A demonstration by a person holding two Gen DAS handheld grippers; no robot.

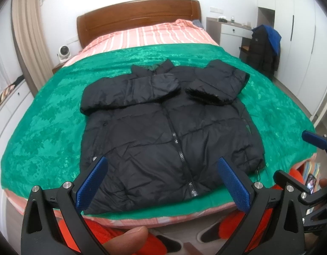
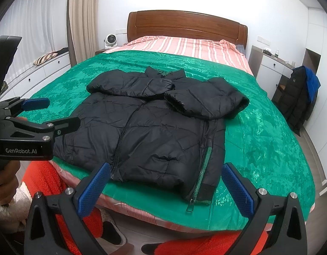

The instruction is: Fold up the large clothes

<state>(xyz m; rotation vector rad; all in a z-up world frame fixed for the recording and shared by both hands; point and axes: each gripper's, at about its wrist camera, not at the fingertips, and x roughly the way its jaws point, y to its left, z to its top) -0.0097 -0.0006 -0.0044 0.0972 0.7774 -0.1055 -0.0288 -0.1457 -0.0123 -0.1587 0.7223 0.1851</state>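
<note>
A black puffer jacket (image 1: 163,116) (image 2: 152,131) lies front up and zipped on the green blanket (image 1: 46,127) (image 2: 259,138), its hem toward me at the bed's foot. Both sleeves are folded across the chest: one sleeve (image 1: 129,89) (image 2: 138,85) on the left, the other sleeve (image 1: 216,80) (image 2: 205,102) on the right. My left gripper (image 1: 162,161) (image 2: 63,110) hovers open just off the hem, holding nothing. My right gripper (image 2: 166,166) (image 1: 290,153) is open too, near the hem's right corner, with nothing between its blue pads.
The bed has a pink striped sheet (image 1: 155,34) and a wooden headboard (image 2: 184,23). A chair with dark and blue coats (image 2: 299,97) stands by a white desk (image 1: 231,29) on the right. White drawers (image 2: 36,74) run along the left wall. Orange-clad legs (image 2: 42,180) and slippers are below me.
</note>
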